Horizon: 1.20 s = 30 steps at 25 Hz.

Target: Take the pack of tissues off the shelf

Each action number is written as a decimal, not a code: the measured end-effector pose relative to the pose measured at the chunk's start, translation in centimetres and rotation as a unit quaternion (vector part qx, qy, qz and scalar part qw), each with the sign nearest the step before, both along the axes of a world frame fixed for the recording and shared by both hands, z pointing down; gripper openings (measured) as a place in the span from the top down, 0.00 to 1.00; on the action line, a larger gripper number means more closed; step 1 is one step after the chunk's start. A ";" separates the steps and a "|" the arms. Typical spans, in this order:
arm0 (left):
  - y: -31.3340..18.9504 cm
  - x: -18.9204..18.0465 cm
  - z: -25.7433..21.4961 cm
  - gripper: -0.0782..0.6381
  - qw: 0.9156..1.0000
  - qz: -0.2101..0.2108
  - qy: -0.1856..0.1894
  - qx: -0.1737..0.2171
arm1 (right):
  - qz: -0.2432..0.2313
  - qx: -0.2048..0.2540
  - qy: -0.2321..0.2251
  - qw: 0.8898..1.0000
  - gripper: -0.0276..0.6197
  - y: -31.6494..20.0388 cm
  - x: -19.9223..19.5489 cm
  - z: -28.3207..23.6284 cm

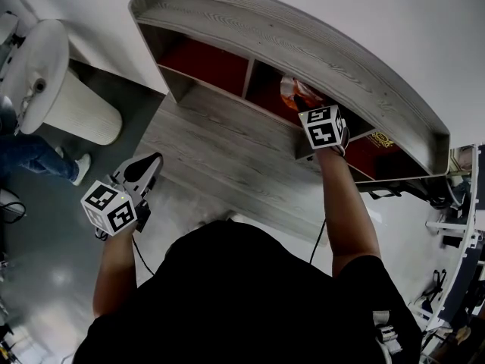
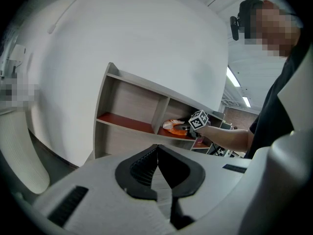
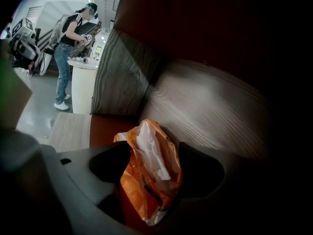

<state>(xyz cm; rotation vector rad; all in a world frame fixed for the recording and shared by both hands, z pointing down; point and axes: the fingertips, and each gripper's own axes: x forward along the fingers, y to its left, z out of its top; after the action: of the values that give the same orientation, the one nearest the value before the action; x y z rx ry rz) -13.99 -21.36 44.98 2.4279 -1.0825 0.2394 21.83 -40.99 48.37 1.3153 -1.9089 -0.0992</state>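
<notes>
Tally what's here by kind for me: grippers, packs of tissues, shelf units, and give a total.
Grippers: 2, the left gripper and the right gripper
Packs: 1, the orange pack of tissues
Shelf units: 1, the shelf
Total: 4

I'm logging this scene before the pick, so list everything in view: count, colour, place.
shelf: one, grey wood with red compartment floors, against the white wall.
pack of tissues: one, orange and white, in the middle compartment, between the right gripper's jaws.
small thing: one, yellowish, in the right compartment, too small to identify.
round stand: one, white, on the floor left of the shelf.
other person: one, in blue jeans, standing at the round stand.
left gripper: one, light grey with black pads, jaws together, empty, held away from the shelf.
right gripper: one, inside the middle compartment, jaws closed on the pack of tissues.
arms: two, bare below a black shirt, one behind each gripper.
</notes>
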 end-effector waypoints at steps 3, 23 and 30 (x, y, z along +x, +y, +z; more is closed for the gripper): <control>0.1 0.1 0.0 0.87 1.000 0.003 0.001 0.001 | -0.006 -0.011 -0.003 1.000 0.50 0.0 -0.2 0.5; 1.2 -0.5 -0.1 0.87 1.000 0.003 0.009 0.003 | -0.011 -0.029 0.010 0.999 0.91 1.8 -1.1 1.3; 1.6 -0.7 -0.3 0.87 1.000 0.007 0.011 0.006 | -0.006 -0.032 0.011 0.999 0.91 2.6 -1.3 1.2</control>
<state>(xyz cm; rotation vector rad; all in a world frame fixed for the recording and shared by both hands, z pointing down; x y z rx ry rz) -14.68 -19.77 44.68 2.4437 -1.0596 0.2125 20.48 -38.39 49.61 1.2553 -1.8870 -0.0591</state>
